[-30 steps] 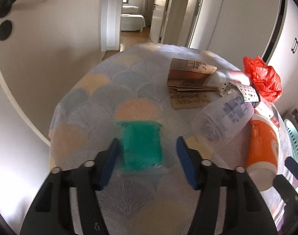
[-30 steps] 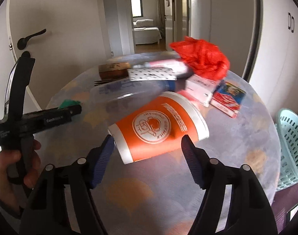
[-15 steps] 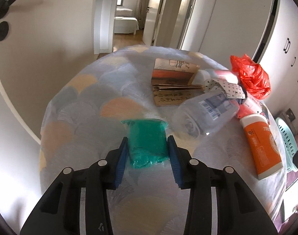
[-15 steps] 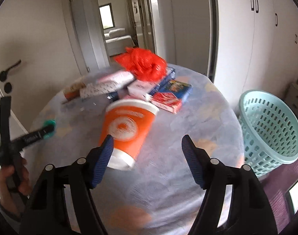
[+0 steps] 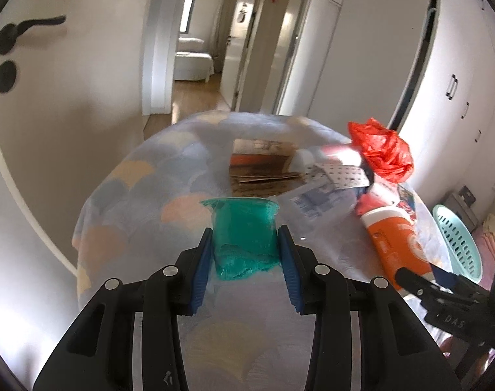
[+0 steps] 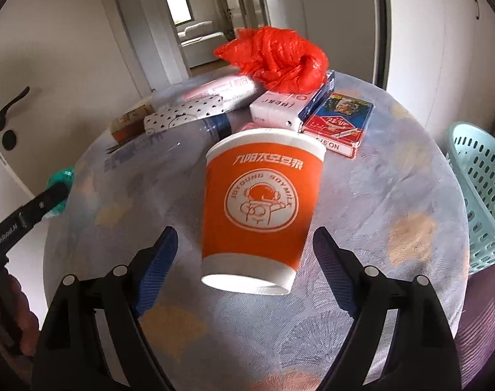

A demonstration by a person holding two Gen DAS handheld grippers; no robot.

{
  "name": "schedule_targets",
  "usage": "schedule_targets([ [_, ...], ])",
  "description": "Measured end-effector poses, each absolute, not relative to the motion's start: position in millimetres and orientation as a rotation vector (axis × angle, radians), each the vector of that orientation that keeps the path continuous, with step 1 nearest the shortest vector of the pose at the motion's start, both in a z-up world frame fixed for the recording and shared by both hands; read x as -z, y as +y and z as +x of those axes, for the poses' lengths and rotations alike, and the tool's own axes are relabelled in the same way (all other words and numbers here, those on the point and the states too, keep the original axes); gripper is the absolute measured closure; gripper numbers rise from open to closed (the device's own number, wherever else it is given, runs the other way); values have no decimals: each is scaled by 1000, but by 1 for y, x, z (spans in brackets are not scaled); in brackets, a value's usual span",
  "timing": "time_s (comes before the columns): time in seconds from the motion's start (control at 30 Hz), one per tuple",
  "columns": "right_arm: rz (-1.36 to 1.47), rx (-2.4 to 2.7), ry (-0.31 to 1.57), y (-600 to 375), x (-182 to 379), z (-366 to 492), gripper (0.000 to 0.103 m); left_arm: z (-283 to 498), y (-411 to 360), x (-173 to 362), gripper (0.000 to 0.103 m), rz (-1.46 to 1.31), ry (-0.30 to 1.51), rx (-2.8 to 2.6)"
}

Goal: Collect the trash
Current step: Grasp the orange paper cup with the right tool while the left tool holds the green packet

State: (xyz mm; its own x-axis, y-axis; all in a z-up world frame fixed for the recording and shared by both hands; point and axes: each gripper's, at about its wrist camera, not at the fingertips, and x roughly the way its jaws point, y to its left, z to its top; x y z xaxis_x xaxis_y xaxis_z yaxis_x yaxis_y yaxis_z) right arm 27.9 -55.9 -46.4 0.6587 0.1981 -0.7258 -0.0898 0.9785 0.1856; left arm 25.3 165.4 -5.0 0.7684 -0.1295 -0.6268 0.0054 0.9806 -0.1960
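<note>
Left gripper (image 5: 246,254): blue fingers (image 5: 203,270) clamped on both sides of a green plastic cup (image 5: 244,234), centre of the left wrist frame. Cup's lower edge looks crumpled; contents hard to make out. Whether it is clear of the bench (image 5: 143,195) can't be told.

Right gripper (image 6: 244,270): its jaws have just been opening; fingers (image 6: 156,267) now wide apart, gripping nothing. Orange paper cup (image 6: 260,205) lies on its side between them at frame centre, base toward the camera, pads not touching it.

Further out, upper centre of the right wrist frame: red plastic bag (image 6: 273,55) on top of boxes (image 6: 312,110), a clear bottle (image 6: 169,137) partly hidden behind the cup. Teal basket (image 6: 478,189) cut off at right edge. Left gripper's body and the hand (image 6: 6,319) holding it are cropped at lower left.
</note>
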Motion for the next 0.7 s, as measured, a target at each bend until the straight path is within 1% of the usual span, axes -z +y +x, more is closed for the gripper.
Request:
schedule_targets([
  [0.07, 123, -141, 828, -57, 45, 26, 23, 26, 159, 3, 65, -183, 690, 91],
  [0.13, 139, -152, 836, -61, 45, 27, 30, 26, 151, 2, 65, -173, 687, 107],
  [0.17, 133, -152, 851, -62, 47, 28, 37, 26, 147, 1, 65, -166, 686, 116],
  [0.33, 201, -207, 922, -71, 60, 35, 39, 22, 131, -6, 65, -140, 670, 156],
  [0.37, 221, -221, 914, -75, 60, 34, 45, 21, 128, -7, 65, -134, 667, 159],
  [0.53, 172, -239, 853, -77, 49, 18, 45, 17, 117, -15, 65, -114, 651, 180],
  [0.7, 161, -252, 838, -87, 44, 2, 45, 16, 108, -18, 65, -129, 647, 222],
])
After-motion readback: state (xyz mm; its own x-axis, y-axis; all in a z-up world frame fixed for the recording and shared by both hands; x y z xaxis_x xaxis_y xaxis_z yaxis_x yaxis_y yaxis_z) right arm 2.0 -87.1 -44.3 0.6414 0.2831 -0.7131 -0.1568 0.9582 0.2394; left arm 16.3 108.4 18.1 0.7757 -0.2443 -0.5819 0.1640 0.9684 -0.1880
